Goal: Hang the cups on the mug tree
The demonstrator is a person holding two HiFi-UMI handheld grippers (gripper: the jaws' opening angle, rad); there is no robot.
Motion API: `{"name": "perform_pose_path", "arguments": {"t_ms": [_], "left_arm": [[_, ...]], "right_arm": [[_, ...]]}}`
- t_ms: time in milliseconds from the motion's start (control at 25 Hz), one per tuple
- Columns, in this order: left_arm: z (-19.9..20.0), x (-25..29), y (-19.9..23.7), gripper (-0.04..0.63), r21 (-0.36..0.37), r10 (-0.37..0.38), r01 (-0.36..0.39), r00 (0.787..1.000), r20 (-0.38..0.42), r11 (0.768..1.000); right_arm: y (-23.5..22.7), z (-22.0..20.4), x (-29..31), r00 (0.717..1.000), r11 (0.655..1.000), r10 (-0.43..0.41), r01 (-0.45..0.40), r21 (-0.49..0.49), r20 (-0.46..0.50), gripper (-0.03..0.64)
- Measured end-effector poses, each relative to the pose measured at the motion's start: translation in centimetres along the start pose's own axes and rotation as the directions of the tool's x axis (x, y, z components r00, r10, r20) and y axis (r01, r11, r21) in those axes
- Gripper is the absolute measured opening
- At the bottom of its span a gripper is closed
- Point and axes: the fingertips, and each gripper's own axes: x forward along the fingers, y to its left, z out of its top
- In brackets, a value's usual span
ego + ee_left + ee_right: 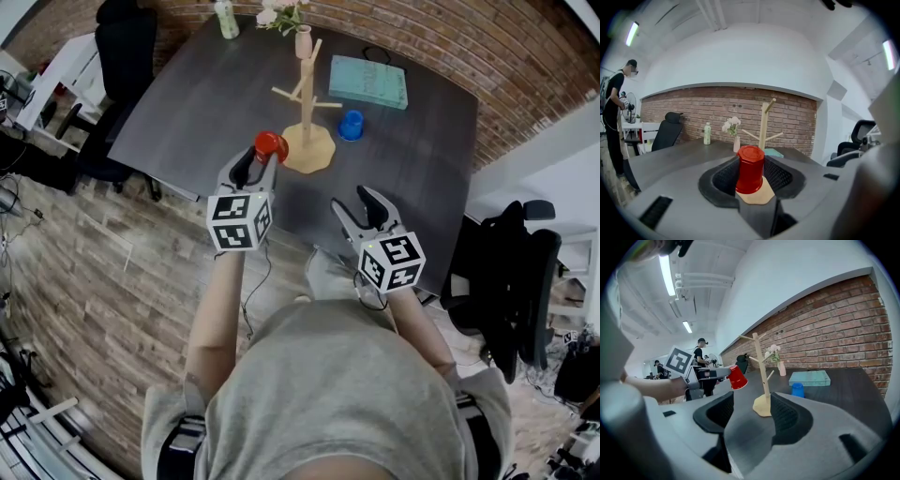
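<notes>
My left gripper (261,161) is shut on a red cup (271,145) and holds it in the air, just left of the wooden mug tree (307,103). In the left gripper view the red cup (750,169) stands bottom-up between the jaws, with the mug tree (763,126) straight behind it. A blue cup (352,125) sits upside down on the table to the right of the tree's base. My right gripper (361,211) hangs open and empty near the table's front edge. Its view shows the mug tree (762,376), the blue cup (798,389) and the held red cup (737,377).
On the dark table (197,103), a teal box (368,82) lies behind the blue cup. A vase of flowers (302,37) and a pale bottle (226,19) stand at the far edge. Black office chairs (127,56) stand left and right. A person (616,117) stands far left.
</notes>
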Motion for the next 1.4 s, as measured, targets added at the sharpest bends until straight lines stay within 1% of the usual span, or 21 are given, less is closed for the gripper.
{"name": "perform_pose_path", "arguments": {"t_ms": [280, 640, 880, 1000, 1200, 1400], "left_arm": [[3.8, 0.2, 1.2, 0.156, 0.031, 0.015, -0.017, 0.997, 0.071, 0.999], [8.0, 1.0, 1.8, 0.156, 0.071, 0.009, -0.020, 0.990, 0.144, 0.997], [10.2, 2.2, 1.9, 0.156, 0.082, 0.004, -0.019, 0.984, 0.179, 0.996], [11.1, 3.2, 2.0, 0.156, 0.084, 0.002, -0.018, 0.982, 0.189, 0.996], [11.3, 5.0, 1.8, 0.156, 0.095, -0.011, -0.006, 0.985, 0.174, 0.995], [10.9, 6.1, 1.5, 0.156, 0.064, -0.030, 0.019, 0.985, 0.169, 0.998]], "right_arm": [[0.1, 0.1, 0.2, 1.000, 1.000, 0.010, -0.010, -0.007, -0.003, 0.239], [0.0, 0.1, 0.4, 1.000, 1.000, 0.012, -0.012, -0.006, -0.008, 0.241], [-0.3, -0.3, 0.5, 1.000, 1.000, 0.007, -0.007, 0.004, -0.016, 0.241], [-0.7, -0.3, 0.5, 1.000, 1.000, 0.000, 0.000, 0.009, -0.016, 0.239], [-1.4, -0.2, 0.8, 1.000, 1.000, -0.008, 0.009, 0.017, -0.015, 0.241], [-1.8, -0.1, 1.1, 1.000, 1.000, -0.011, 0.012, 0.022, -0.013, 0.239]]}}
